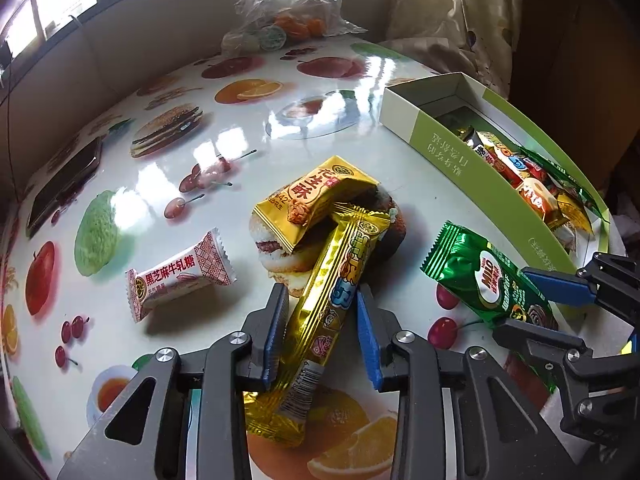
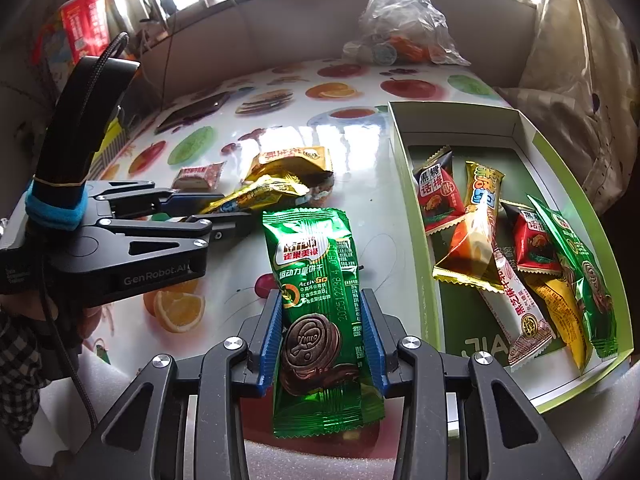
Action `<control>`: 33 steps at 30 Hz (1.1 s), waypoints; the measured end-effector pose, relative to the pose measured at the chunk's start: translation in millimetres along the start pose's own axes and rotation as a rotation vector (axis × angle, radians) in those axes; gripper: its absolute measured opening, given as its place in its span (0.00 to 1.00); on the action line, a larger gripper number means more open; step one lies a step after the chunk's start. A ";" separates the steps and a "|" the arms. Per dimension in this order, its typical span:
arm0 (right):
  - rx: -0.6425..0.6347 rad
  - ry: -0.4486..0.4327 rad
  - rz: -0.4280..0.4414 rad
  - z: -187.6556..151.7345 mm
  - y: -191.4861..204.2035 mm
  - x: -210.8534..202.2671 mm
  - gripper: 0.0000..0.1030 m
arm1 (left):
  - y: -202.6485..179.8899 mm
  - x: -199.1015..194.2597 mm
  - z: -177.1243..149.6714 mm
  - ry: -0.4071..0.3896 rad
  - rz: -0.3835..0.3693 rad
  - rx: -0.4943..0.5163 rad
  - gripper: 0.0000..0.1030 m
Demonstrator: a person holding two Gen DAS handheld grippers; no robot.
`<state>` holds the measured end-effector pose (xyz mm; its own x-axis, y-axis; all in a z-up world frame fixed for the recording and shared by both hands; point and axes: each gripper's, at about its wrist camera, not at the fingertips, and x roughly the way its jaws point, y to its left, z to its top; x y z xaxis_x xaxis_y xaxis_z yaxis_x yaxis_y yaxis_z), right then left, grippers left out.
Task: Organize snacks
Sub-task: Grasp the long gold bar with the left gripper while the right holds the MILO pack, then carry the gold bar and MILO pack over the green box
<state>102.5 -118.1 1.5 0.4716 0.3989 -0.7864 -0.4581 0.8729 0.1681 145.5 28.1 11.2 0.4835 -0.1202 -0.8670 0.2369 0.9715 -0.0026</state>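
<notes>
Beside the green box (image 1: 448,140), seen from my left wrist, my left gripper (image 1: 322,308) has the long gold stick (image 1: 328,296) between its blue pads; the left pad touches the wrapper, but I cannot tell whether the right one presses it. The stick's far end lies on the gold peanut packet (image 1: 316,196), which sits left of the box on the fruit-print table (image 1: 248,128). Farther left of the box lies a white nougat candy (image 1: 180,276). Just in front of the box, my right gripper (image 1: 536,300) is clamped on the green Milo packet (image 1: 480,276). Beyond the box stands a clear plastic bag (image 1: 288,12).

From my right wrist, left of the box (image 2: 412,208), my right gripper (image 2: 320,332) is closed on the Milo packet (image 2: 316,280), both pads pressing its sides. Inside the box lie red, gold and green snacks (image 2: 516,248). Farther left, my left gripper (image 2: 224,208) meets the gold stick (image 2: 256,196), with the peanut packet (image 2: 296,160) and nougat (image 2: 198,174) beyond it.
</notes>
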 end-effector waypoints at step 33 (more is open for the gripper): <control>-0.022 -0.036 -0.004 -2.4 11.5 -12.0 0.35 | -0.6 -38.4 -18.8 -0.072 0.014 -0.042 0.24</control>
<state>89.7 -113.5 11.4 0.5000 0.4055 -0.7653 -0.4722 0.8683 0.1515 111.0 36.0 35.1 0.5458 -0.1197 -0.8293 0.1951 0.9807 -0.0132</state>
